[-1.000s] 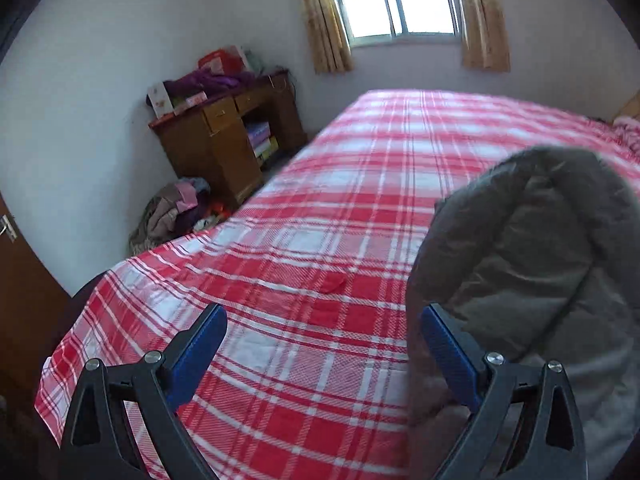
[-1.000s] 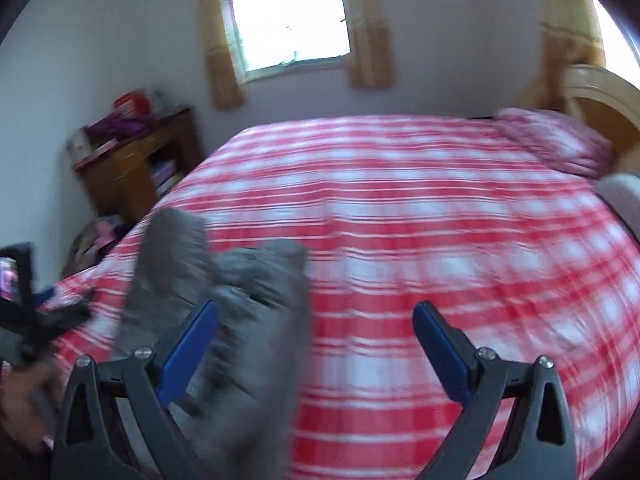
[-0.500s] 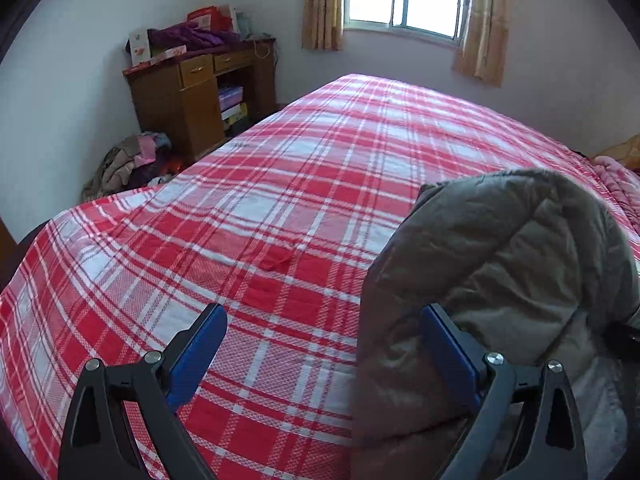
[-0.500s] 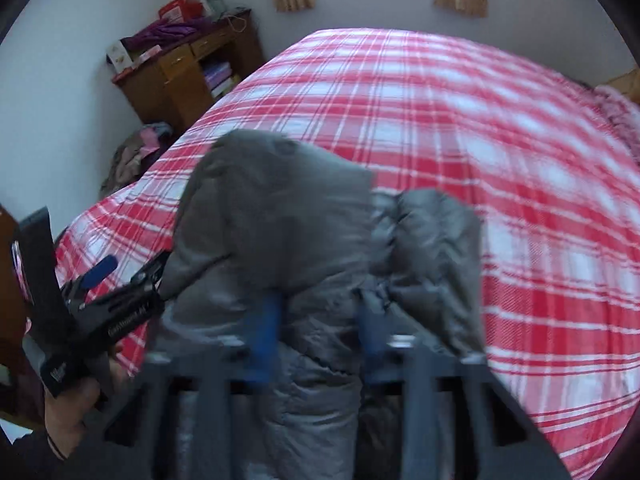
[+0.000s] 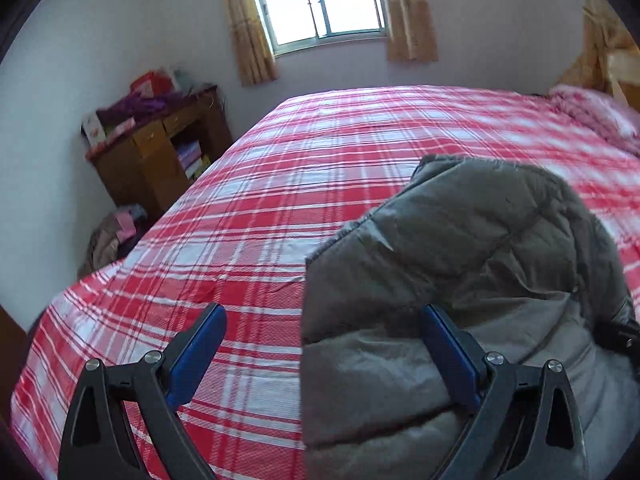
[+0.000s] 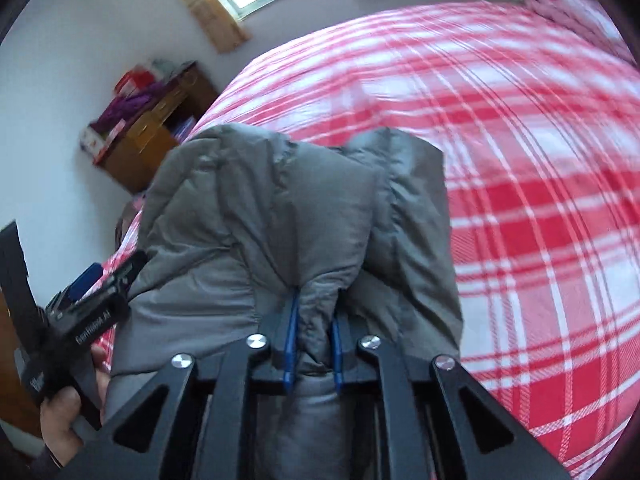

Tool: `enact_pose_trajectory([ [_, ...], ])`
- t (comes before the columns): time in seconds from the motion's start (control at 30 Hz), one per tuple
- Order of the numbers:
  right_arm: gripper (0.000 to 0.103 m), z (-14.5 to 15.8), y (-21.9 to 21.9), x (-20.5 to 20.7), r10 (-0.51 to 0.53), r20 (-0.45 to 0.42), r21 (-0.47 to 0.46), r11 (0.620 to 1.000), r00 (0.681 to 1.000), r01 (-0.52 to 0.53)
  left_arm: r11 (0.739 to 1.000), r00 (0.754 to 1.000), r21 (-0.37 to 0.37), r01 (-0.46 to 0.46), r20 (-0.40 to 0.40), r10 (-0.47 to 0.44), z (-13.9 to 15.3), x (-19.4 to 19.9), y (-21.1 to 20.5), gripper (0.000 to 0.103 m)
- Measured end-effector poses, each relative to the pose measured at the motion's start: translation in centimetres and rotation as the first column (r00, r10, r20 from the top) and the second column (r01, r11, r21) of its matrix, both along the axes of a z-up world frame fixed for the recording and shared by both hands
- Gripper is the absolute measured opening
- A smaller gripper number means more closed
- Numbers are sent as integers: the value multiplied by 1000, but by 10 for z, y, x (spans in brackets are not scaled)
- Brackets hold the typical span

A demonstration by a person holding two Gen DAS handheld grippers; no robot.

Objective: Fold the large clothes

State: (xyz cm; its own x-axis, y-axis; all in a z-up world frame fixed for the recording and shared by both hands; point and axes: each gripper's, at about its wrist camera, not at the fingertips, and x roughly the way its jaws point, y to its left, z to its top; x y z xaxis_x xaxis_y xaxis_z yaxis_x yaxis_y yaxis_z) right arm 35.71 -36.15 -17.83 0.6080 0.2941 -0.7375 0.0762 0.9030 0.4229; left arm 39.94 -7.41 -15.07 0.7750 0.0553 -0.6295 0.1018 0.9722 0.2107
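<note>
Since a second ago right gripper (image 6: 313,350) closing, pinching padded grey jacket (image 6: 296,216) on bed (image 6: 540,184); left gripper (image 5: 322,354) wide open, empty (thin bite risks slipping).

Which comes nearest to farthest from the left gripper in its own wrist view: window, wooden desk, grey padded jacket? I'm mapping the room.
1. grey padded jacket, right beside the left gripper, partly between its open jaws.
2. wooden desk, against the left wall beyond the bed's edge.
3. window, on the far wall past the bed.
</note>
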Motion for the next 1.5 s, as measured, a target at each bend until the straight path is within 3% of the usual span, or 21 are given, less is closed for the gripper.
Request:
enact_pose_trajectory([
  [0.1,26,4,-9,-8,-34,-11,-32,999,999,34,999,1000,48,10,11,-11,2,-3,-12,98],
  [0.17,32,22,-7,-12,-53,10,-135,989,999,54,997,1000,72,10,15,-12,4,-4,-16,98],
  [0.3,36,58,11,-13,-90,93,-395,911,992,120,998,1000,61,19,10,-19,11,-5,-22,98],
  [0.4,36,72,28,-2,-39,132,-459,883,990,96,998,1000,62,23,12,-24,13,-4,-27,98],
  [0.5,36,72,51,12,19,104,-501,865,994,36,997,1000,73,21,18,-22,13,-1,-32,98],
  [0.6,35,47,61,23,17,53,-574,819,998,16,997,1000,72,27,-4,-27,7,5,-33,98],
  [0.77,35,5,39,15,-41,44,-537,842,998,58,997,999,70,38,-34,-36,-12,13,-40,98],
  [0.9,35,-1,36,16,-62,46,-508,858,997,77,998,999,58,22,-42,-20,-25,18,-40,99],
  [1.13,36,-12,38,18,-73,55,-478,874,996,91,999,994,-45,10,-107,-15,-39,32,-27,102],
  [1.5,36,-19,40,21,-76,53,-464,881,996,92,1000,994,-24,3,-108,-6,-43,34,-36,102],
])
